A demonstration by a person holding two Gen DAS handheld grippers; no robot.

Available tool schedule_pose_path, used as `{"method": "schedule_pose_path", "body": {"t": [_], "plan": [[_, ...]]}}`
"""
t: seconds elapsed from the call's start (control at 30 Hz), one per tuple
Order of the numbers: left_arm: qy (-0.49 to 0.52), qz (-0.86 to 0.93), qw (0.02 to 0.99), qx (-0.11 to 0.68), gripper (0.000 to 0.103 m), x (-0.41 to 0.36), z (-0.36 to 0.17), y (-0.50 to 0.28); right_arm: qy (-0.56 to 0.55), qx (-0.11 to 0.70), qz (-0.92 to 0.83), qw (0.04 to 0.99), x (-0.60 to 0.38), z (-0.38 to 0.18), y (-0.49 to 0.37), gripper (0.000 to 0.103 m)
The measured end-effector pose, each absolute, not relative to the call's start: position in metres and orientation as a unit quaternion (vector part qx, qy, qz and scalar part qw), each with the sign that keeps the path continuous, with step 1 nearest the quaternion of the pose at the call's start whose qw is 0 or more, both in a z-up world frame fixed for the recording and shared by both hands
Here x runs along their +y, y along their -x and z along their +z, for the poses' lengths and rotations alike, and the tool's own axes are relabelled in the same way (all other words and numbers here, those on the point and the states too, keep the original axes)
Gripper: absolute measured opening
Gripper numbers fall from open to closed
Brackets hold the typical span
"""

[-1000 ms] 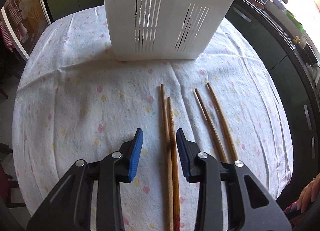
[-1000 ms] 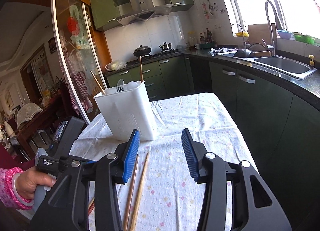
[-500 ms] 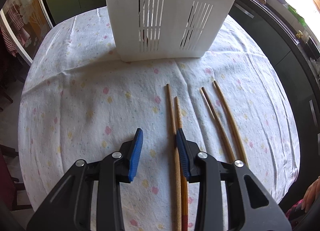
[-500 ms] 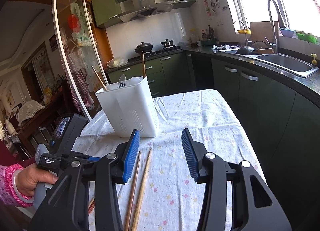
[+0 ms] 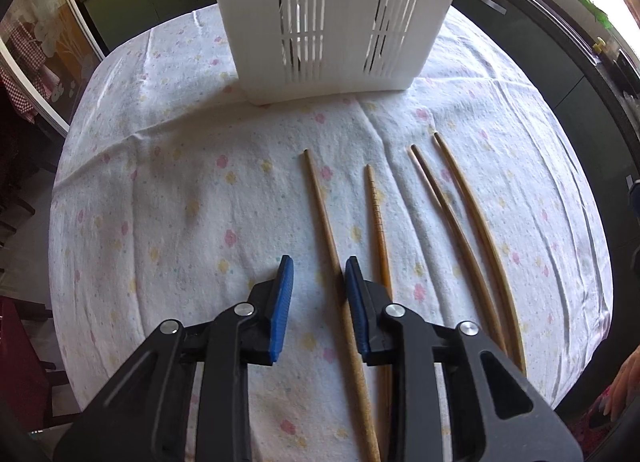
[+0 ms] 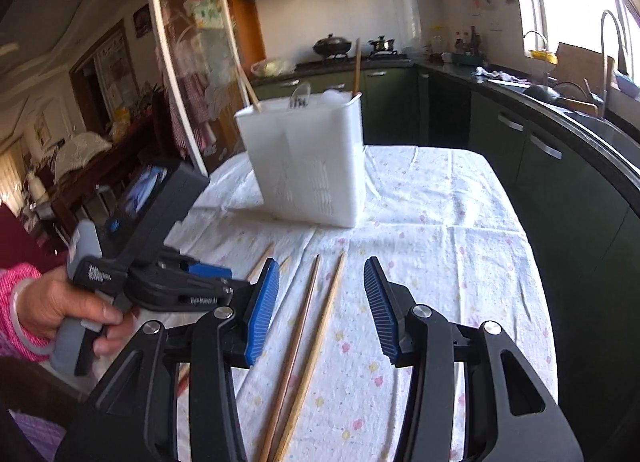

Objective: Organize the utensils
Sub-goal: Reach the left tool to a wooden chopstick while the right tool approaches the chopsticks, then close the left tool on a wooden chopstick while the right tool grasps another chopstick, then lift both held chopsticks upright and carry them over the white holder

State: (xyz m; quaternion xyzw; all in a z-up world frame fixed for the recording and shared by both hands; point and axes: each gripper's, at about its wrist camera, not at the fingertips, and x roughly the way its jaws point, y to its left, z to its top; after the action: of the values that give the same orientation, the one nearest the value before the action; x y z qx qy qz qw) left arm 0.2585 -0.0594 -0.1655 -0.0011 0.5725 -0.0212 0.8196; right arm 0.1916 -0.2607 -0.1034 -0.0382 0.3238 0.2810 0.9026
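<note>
Chopstick (image 5: 326, 222) between closing left tool (image 5: 318, 294) pads

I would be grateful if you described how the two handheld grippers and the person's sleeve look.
Both the left gripper and the right gripper have black angular arms with silver pivot bolts and blue ribbed pads. The left one has a grey handle, white lettering and a small screen. The sleeve is pink knit, with a pale bangle.

Black angular arms with triangular cut-outs and silver screws are seen on the left gripper (image 5: 316, 282) and right gripper (image 6: 322, 294), ribbed blue pads fitted inside. A pink knitted sleeve (image 6: 14, 302) is worn.
</note>
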Motion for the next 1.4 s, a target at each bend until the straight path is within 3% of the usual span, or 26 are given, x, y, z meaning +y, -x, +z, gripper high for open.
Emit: {"method": "schedule_pose_path", "body": {"t": [0.13,0.57,0.7,0.77,0.87,0.9,0.93,1.4], "plan": [[0.0,-0.027,0.819,0.573,0.02,-0.053,-0.165,-0.251,0.112,0.382,0.297,0.868,-0.22,-0.135,-0.203,0.038],[0.002,-0.046,0.817,0.574,0.02,-0.042,-0.164,-0.242,0.146,0.511,0.257,0.807,-0.171,-0.186,-0.258,0.038],[-0.01,-0.046,0.818,0.573,0.024,-0.049,-0.164,-0.244,0.155,0.527,0.258,0.795,-0.161,-0.183,-0.27,0.038],[-0.015,-0.046,0.819,0.572,0.024,-0.054,-0.165,-0.247,0.152,0.539,0.258,0.787,-0.16,-0.184,-0.276,0.032],[-0.019,-0.041,0.82,0.571,0.016,-0.052,-0.165,-0.249,0.158,0.539,0.254,0.788,-0.16,-0.184,-0.279,0.025],[-0.016,-0.043,0.82,0.57,0.01,-0.05,-0.165,-0.25,0.156,0.538,0.255,0.788,-0.16,-0.184,-0.279,0.012],[-0.012,-0.044,0.819,0.572,0.009,-0.047,-0.165,-0.251,0.154,0.538,0.255,0.788,-0.163,-0.185,-0.278,0.008],[0.016,-0.057,0.844,0.534,0.006,-0.026,-0.126,-0.228,0.068,0.49,0.289,0.82,-0.199,-0.148,-0.253,0.007]]}}
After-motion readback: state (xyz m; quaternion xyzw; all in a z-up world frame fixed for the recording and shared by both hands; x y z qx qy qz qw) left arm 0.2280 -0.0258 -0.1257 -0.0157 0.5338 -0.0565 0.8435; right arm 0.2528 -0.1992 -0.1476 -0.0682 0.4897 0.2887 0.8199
